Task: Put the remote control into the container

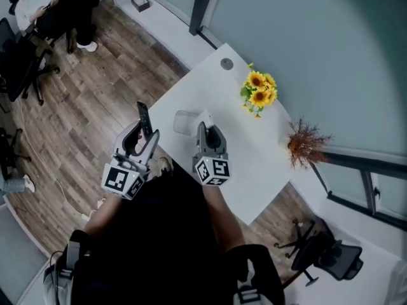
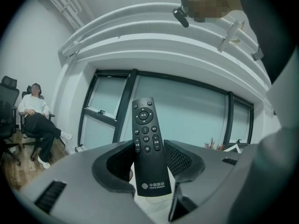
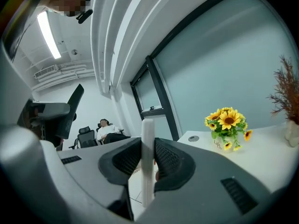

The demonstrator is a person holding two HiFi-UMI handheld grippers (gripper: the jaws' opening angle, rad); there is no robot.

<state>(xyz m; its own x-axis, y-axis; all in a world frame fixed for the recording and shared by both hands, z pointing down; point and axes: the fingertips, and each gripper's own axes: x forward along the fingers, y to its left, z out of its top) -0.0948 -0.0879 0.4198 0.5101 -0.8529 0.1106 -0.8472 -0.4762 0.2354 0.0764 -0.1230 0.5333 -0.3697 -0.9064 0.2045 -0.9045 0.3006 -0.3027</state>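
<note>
Remote control (image 2: 148,146) inside left gripper (image 1: 146,134) (seemingly clamped).

Left gripper (image 1: 145,134) and right gripper (image 1: 206,127), two; one remote (image 2: 148,143); one white bar (image 3: 148,157); one container (image 1: 183,122); one sunflower bunch (image 1: 259,92); one sprig (image 1: 304,142).

The head camera looked steeply down on the white table (image 1: 254,164), with the left gripper (image 1: 144,131) at 9 o'clock and the right gripper (image 1: 206,131) near the middle. Each gripper camera sat close behind its own jaws and looked along them, so the remote control (image 2: 148,143) and a white strip (image 3: 148,157) filled their middles. The head and right cameras both saw the sunflowers (image 1: 259,93). All three saw the sitting person (image 1: 44,8).
</note>
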